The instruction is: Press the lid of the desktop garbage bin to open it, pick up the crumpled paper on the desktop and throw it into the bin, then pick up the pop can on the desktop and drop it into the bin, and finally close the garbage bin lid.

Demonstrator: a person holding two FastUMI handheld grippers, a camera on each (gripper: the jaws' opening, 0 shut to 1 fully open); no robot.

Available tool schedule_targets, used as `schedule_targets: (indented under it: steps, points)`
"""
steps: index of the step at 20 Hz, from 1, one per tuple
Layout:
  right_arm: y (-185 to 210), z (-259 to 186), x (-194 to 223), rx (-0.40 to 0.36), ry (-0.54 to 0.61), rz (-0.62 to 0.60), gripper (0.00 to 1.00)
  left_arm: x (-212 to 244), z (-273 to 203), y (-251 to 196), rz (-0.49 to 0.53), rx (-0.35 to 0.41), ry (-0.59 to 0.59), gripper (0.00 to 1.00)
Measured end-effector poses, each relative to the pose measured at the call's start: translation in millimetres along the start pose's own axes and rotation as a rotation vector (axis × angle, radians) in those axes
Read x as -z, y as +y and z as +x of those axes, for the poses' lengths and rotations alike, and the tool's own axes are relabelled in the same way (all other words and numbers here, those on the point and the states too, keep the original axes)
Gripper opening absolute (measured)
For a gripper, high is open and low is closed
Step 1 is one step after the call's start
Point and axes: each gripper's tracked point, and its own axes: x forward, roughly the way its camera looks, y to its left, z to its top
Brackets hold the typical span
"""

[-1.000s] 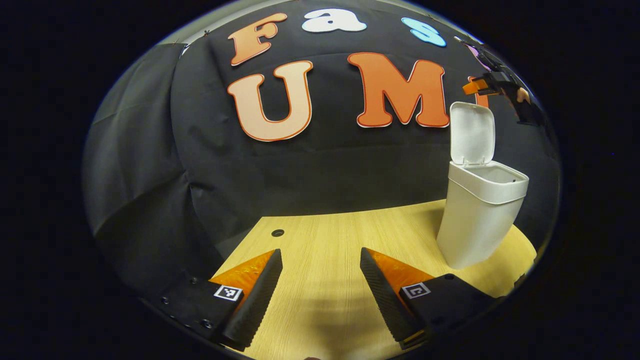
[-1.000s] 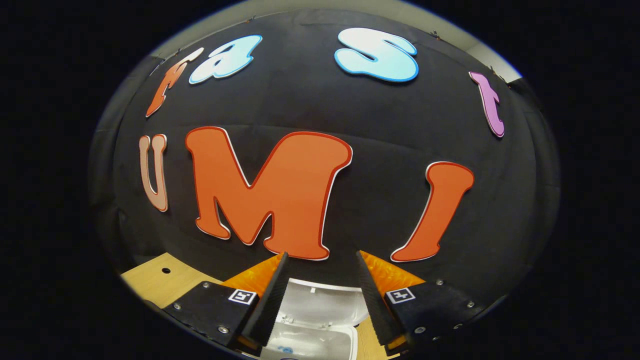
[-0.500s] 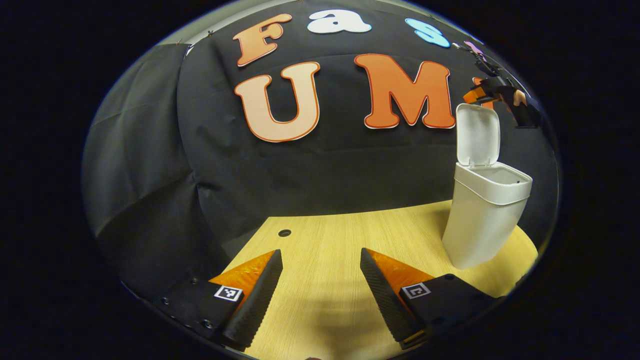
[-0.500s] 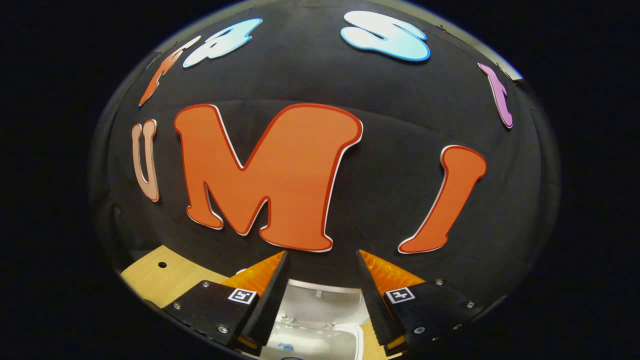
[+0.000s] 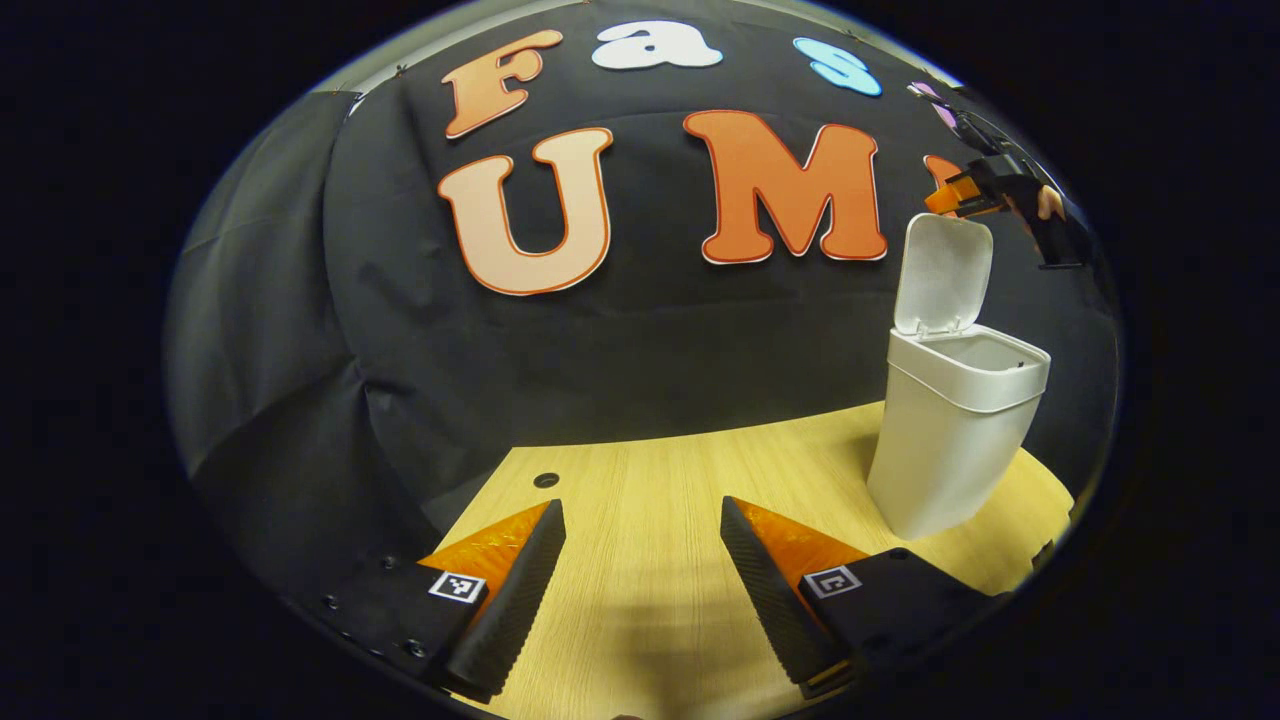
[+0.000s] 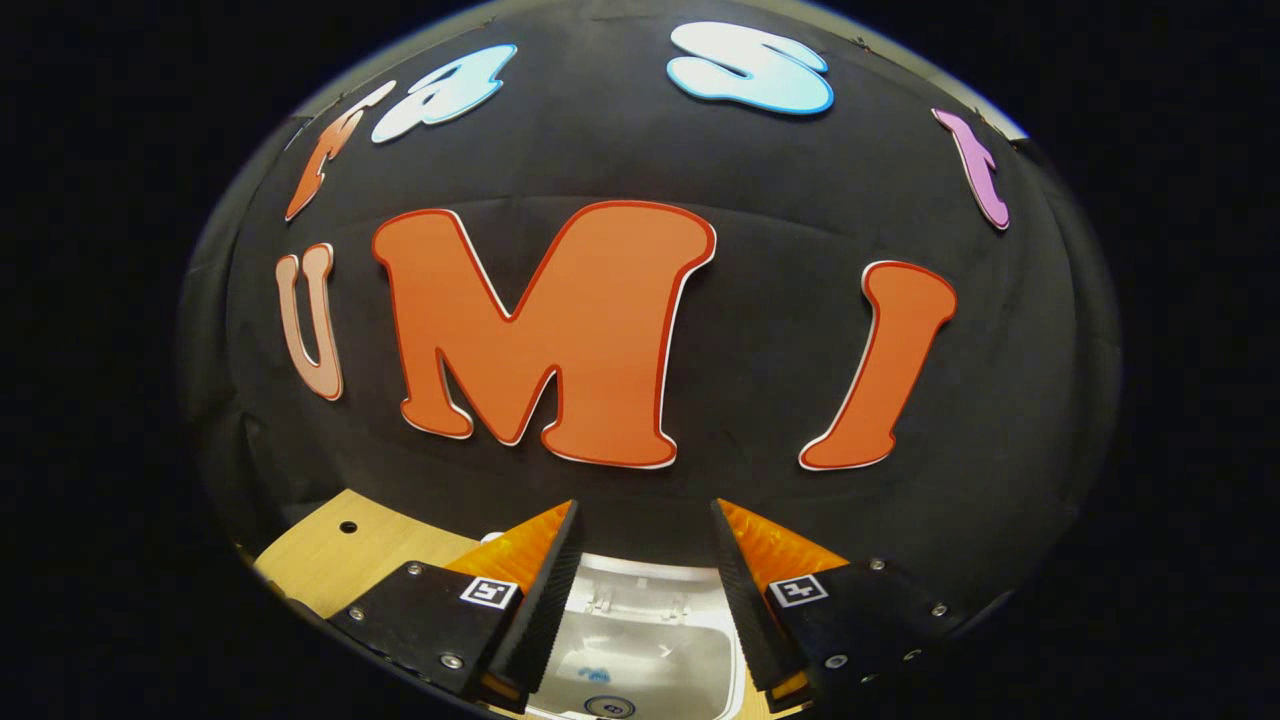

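One garbage bin (image 5: 950, 440) stands on the far right of the table (image 5: 660, 520), with one lid (image 5: 943, 272) raised upright at its back. In the right gripper view the same single bin (image 6: 648, 655) shows from above, with one small blue item (image 6: 592, 675) and one round dark item (image 6: 608, 708) inside, too small to tell what they are. There is one table, with one round hole (image 5: 546, 480) at its far left. Two tongs are counted: the left tongs (image 5: 640, 585) low over the table, and the right tongs (image 5: 965, 195) above the lid.
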Motion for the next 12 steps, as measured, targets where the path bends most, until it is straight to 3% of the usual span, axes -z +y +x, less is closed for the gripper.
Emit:
schedule_targets:
  steps: [12]
  points:
    - [7, -46, 65, 0.019, 0.106, 0.047, 0.78, -3, 13, -25, 0.007, 0.117, -0.009, 0.99]
